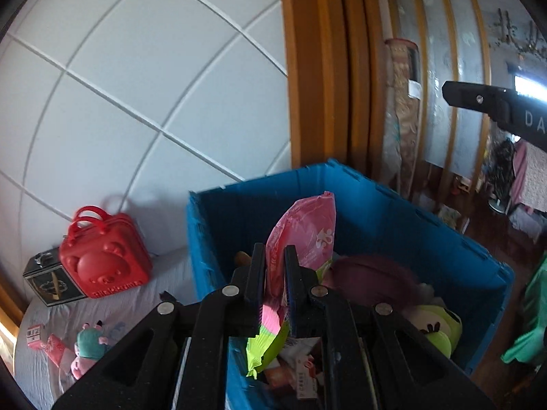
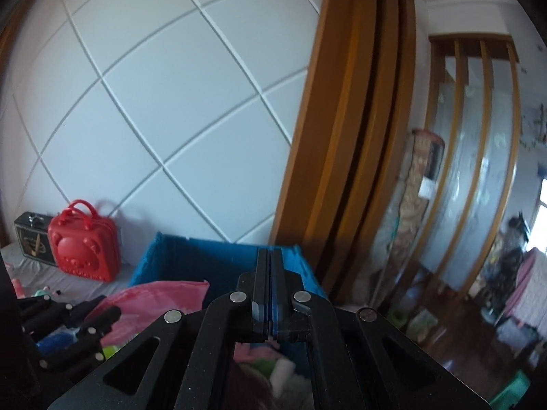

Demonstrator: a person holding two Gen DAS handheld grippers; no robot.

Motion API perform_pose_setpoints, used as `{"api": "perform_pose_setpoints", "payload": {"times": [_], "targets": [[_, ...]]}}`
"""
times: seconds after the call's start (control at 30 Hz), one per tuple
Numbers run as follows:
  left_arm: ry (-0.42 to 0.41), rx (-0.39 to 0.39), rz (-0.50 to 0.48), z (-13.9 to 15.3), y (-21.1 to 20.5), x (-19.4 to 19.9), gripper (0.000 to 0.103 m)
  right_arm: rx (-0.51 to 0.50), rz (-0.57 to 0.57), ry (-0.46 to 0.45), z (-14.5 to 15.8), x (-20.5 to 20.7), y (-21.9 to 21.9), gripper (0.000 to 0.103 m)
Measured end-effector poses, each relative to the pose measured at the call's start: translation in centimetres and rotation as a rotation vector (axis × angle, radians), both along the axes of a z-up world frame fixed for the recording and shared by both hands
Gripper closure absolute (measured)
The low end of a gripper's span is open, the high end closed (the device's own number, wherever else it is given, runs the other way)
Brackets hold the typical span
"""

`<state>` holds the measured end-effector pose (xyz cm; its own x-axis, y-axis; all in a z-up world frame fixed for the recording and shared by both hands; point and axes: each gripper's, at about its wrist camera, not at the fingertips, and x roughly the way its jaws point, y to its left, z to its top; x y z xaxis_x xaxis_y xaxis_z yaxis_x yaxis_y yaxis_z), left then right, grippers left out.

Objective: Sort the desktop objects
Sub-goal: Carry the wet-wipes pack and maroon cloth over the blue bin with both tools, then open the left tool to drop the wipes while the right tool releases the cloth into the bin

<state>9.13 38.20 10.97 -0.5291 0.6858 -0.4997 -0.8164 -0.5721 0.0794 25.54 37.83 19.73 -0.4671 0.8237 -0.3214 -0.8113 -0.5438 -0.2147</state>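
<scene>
My left gripper (image 1: 275, 249) is shut on a pink plastic packet (image 1: 304, 225), which stands up between its fingers above the open blue crate (image 1: 376, 212). Inside the crate lie a purple soft thing (image 1: 369, 273), a lime-green plush (image 1: 441, 328) and other packets. My right gripper (image 2: 270, 253) is shut with nothing in it and hovers over the crate's (image 2: 191, 256) far rim. The right wrist view shows the left gripper (image 2: 112, 314) at lower left with the pink packet (image 2: 164, 294). In the left wrist view, the right gripper's (image 1: 448, 92) tip juts in from the upper right.
A red bear-faced case (image 1: 102, 263) and a dark box (image 1: 48, 280) stand against the white panelled wall on a grey sheet (image 1: 164, 273). A teal-and-pink plush (image 1: 89, 345) and small red packets (image 1: 34, 335) lie nearer. A wooden door frame (image 1: 318, 68) rises behind the crate.
</scene>
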Motion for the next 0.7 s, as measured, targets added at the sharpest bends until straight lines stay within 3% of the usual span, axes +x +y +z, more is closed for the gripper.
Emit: {"api": "perform_pose_setpoints", "payload": {"times": [0.07,0.1,0.13,0.2,0.27,0.33,0.37,0.4,0.47,0.6,0.7], "targets": [[-0.019,-0.026,-0.008,-0.7,0.6,0.4,0.080,-0.044,-0.006,0.005,-1.4,0.9,0.6,0.102],[-0.022,-0.032,-0.009,-1.0,0.9,0.6,0.068,-0.059,-0.013,0.007,-1.6,1.0,1.1,0.102],[-0.022,-0.034,-0.012,-1.2,0.9,0.7,0.047,-0.072,-0.019,0.008,-2.0,1.4,1.3,0.102],[-0.014,-0.018,-0.008,-1.3,0.3,1.1,0.016,-0.092,-0.039,0.006,-2.6,2.1,1.5,0.101],[0.008,0.007,-0.003,-1.4,-0.4,1.5,0.013,-0.102,-0.053,0.014,-3.0,2.8,1.7,0.099],[0.008,0.003,-0.022,-1.2,-0.6,1.7,0.013,-0.112,-0.076,0.014,-3.3,3.3,1.6,0.086],[0.007,0.005,-0.025,-1.2,-0.8,1.5,0.013,-0.112,-0.084,0.016,-3.4,3.4,1.5,0.068],[0.007,0.008,-0.027,-1.2,-1.0,1.6,0.013,-0.109,-0.092,0.015,-3.5,3.6,1.3,0.039],[0.006,0.012,-0.029,-1.2,-1.5,1.8,0.013,-0.078,-0.109,0.003,-3.6,3.8,0.5,0.011],[-0.007,0.016,-0.037,-1.3,-2.8,1.8,0.013,-0.050,-0.118,0.005,-3.3,3.5,-0.9,0.000],[-0.008,0.032,-0.040,-1.1,-4.6,1.9,0.013,-0.043,-0.106,0.023,-3.0,3.4,-2.3,0.000]]}}
